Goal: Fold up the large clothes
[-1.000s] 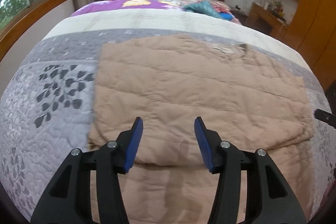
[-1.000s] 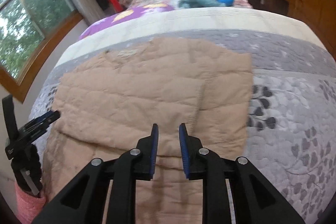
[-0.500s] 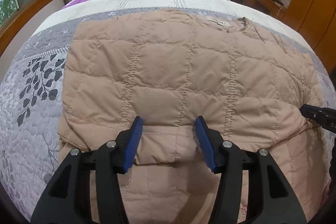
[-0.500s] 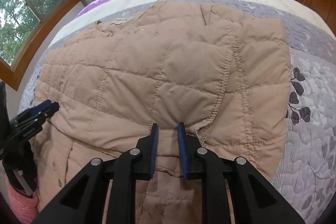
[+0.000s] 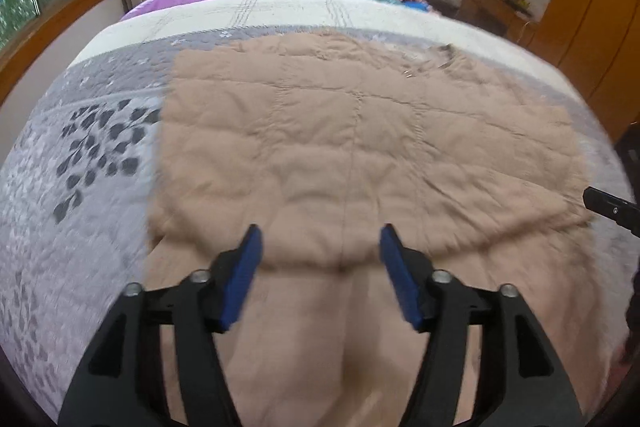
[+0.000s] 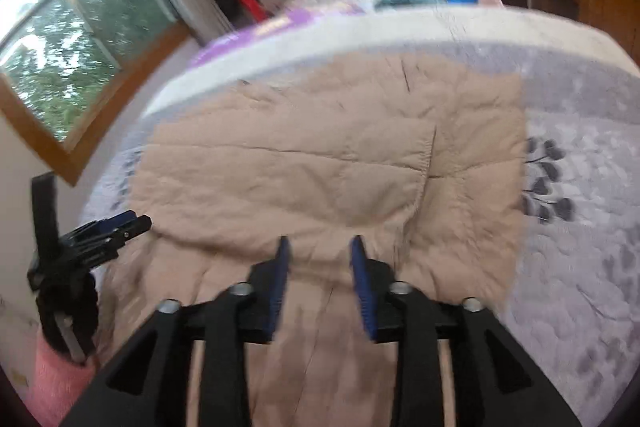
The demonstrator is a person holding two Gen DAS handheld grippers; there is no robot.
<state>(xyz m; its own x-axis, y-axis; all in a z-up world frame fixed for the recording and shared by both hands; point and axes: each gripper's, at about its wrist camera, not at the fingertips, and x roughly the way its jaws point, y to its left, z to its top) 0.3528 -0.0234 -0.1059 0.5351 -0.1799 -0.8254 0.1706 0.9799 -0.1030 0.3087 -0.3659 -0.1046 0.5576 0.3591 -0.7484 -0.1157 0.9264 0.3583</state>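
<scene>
My jacket lies folded over once near the bed's foot; my left claw and right claw gape empty, more folds remain.

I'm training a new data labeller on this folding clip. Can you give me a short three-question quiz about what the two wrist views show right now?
1. True or false: the left gripper is clamped on the tan quilted jacket.
2. Which gripper's jaws stand wider apart: A) left, B) right?
3. Fill in: the jacket lies on a ____ with a grey leaf-pattern quilt.

Key:
1. False. Its jaws are open, with nothing between them.
2. A. The right is also open, but narrower.
3. Bed.
</scene>
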